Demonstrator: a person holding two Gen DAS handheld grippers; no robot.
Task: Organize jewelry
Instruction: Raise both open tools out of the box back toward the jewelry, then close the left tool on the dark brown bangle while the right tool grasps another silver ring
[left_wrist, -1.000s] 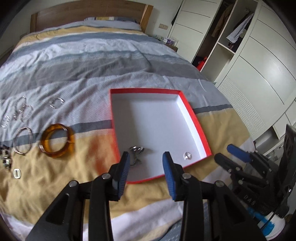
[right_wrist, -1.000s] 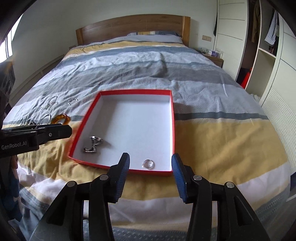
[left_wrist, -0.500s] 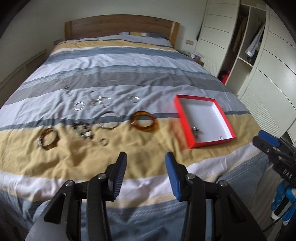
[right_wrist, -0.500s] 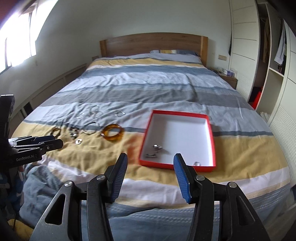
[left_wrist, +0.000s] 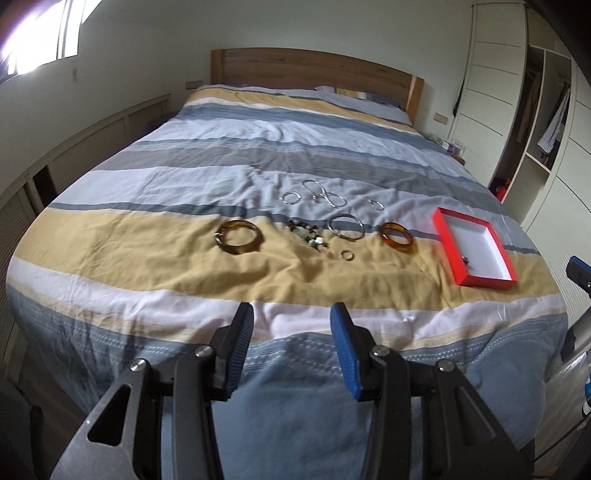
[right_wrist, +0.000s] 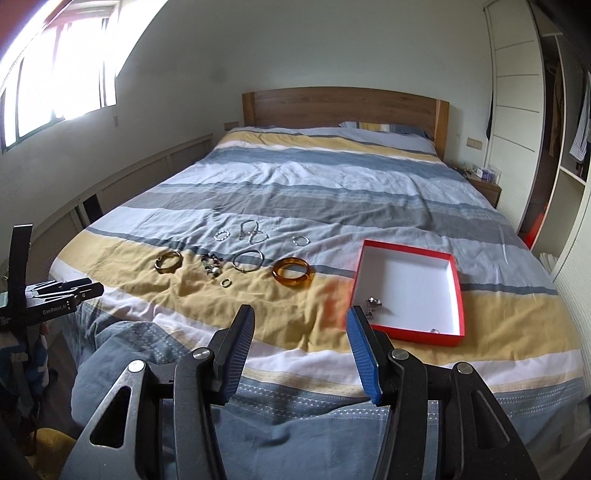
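Observation:
A red box (left_wrist: 445, 225) with a white inside lies on the bed at the right; it also shows in the right wrist view (right_wrist: 458, 291). In it lie a silver piece (right_wrist: 372, 304) and a small ring (right_wrist: 434, 331). Left of the box lie two amber bangles (left_wrist: 398, 237) (left_wrist: 239, 242), a silver bangle (left_wrist: 346, 226), a bead bracelet (left_wrist: 308, 238), a small ring (left_wrist: 347, 254) and several silver rings and chains (left_wrist: 321, 195). My left gripper (left_wrist: 291, 350) is open and empty, off the bed's foot. My right gripper (right_wrist: 300, 350) is open and empty too, well back from the box.
The bed has a striped duvet (right_wrist: 332, 192) and a wooden headboard (right_wrist: 343, 107). White wardrobes (right_wrist: 517, 110) stand at the right, a low wall unit (left_wrist: 92, 147) at the left. The left gripper shows at the left edge of the right wrist view (right_wrist: 62, 295).
Both grippers have pulled far back from the red box to beyond the bed's foot. The left view has swung left, so the loose jewelry lies in the middle. Both stayed open.

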